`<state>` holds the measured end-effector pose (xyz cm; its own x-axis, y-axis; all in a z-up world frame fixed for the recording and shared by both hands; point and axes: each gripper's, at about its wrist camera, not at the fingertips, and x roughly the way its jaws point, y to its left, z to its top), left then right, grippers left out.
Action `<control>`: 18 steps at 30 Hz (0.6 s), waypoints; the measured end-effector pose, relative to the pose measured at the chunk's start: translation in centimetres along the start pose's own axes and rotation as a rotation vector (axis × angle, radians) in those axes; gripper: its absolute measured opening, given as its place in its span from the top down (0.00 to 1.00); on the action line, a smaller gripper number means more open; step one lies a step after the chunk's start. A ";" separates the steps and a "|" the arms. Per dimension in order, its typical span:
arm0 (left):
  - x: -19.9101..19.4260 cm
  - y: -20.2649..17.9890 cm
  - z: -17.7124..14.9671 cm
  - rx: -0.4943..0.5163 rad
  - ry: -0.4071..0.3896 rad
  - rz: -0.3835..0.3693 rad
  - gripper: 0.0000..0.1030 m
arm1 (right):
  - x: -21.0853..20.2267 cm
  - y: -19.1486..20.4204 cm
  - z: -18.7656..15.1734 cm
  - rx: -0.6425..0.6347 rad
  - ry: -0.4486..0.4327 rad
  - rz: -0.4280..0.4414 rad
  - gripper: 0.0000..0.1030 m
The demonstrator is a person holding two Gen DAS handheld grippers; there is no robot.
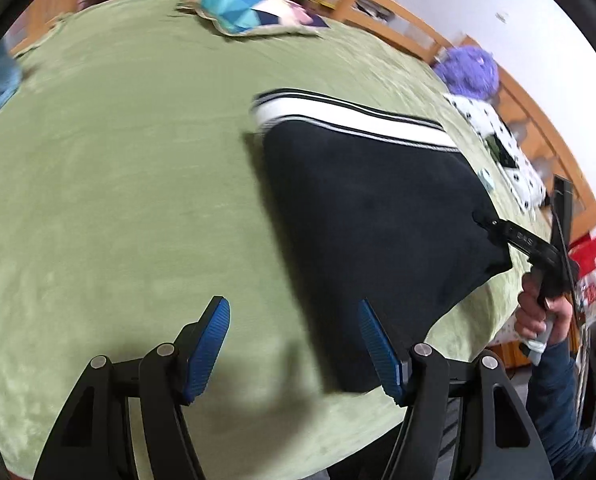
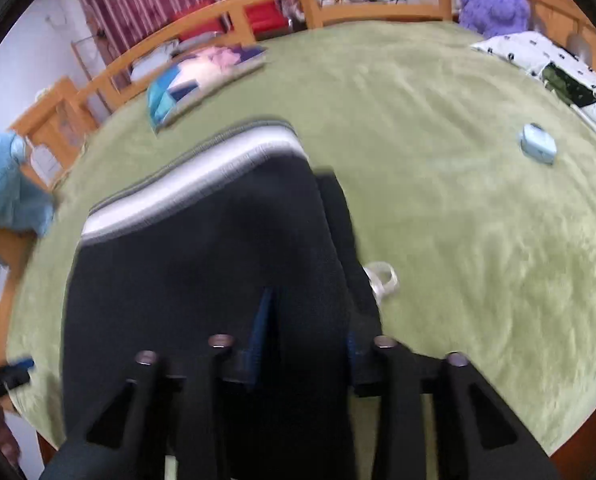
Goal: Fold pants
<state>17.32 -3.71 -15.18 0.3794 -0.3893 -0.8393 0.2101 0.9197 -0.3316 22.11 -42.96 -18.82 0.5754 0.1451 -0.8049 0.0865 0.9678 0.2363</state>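
Pants [image 1: 362, 216] black, white-striped waistband. Blanket [image 1: 117, 184] light green. Pillow [image 1: 249, 10] teal, navy, pink triangles. Plush toy [image 1: 470, 70] purple. Claw pads [image 1: 211, 344] blue.

We see the pants [image 1: 370, 216] as soft, matt dark cloth with a ribbed white knit waistband [image 1: 350, 118]. The bed cover [image 1: 117, 184] looks like plush, fuzzy green fleece. The bed rail [image 2: 378, 8] is smooth varnished wood. The left hand-held gripper [image 1: 293, 344] has ridged blue rubbery pads [image 1: 211, 344] on matt black plastic arms with shiny metal pins.
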 end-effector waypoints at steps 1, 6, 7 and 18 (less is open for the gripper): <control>0.3 -0.7 0.3 0.011 0.002 -0.005 0.37 | -0.5 -0.1 -0.4 0.003 -0.018 0.001 0.65; 2.0 -3.6 0.4 0.032 0.021 -0.027 0.37 | -5.3 -0.1 -2.1 0.028 -0.204 0.079 0.62; 2.8 -3.8 0.2 0.032 0.044 -0.028 0.37 | -4.9 0.1 -2.5 0.011 -0.190 0.084 0.62; 5.3 -5.1 -0.9 0.069 0.128 0.014 0.36 | -2.9 -4.3 -3.5 0.018 -0.079 0.068 0.60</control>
<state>17.42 -10.39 -18.31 0.2652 -0.3626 -0.8934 0.2685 0.9177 -0.2928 17.19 -46.86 -19.40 0.6424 0.1929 -0.7417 0.0590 0.9525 0.2989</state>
